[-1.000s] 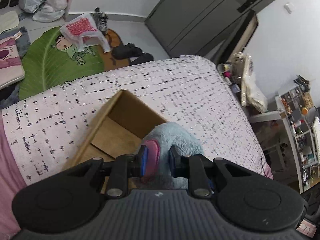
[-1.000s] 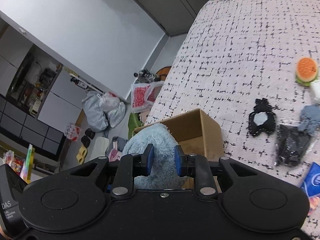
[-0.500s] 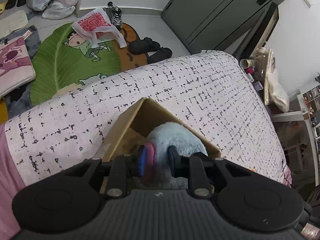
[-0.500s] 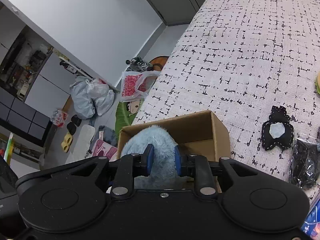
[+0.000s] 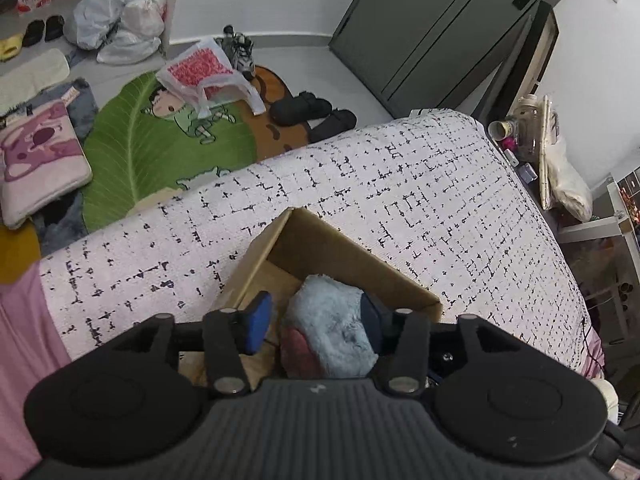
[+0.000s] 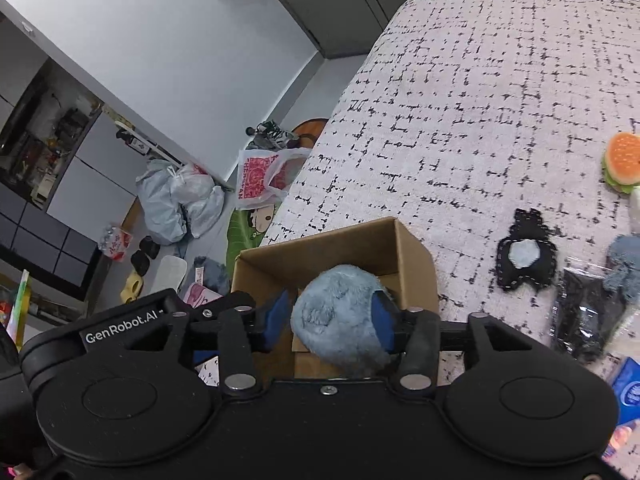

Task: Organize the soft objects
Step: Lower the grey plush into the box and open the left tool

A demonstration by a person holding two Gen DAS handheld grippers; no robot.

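Observation:
A fluffy light-blue plush toy (image 5: 340,320) with a pink patch lies in the open cardboard box (image 5: 360,252) on the speckled white bedcover (image 5: 400,184). My left gripper (image 5: 314,320) hangs over the box with its jaws opening. The toy sits between them, and the left pad (image 5: 258,320) stands apart from it. In the right wrist view the same toy (image 6: 336,308) fills the box (image 6: 320,240). My right gripper (image 6: 329,320) straddles it from the other side with jaws opening and a gap at its left pad (image 6: 276,322).
On the bed to the right lie a black plush with a pale patch (image 6: 524,256), a burger toy (image 6: 624,160), a black packet (image 6: 584,320) and a grey-blue plush (image 6: 624,264). Past the bed edge are a green rug (image 5: 160,152), bags and slippers (image 5: 312,112).
Both grippers were shut on the blue plush and have since spread their jaws. The plush has dropped lower into the box.

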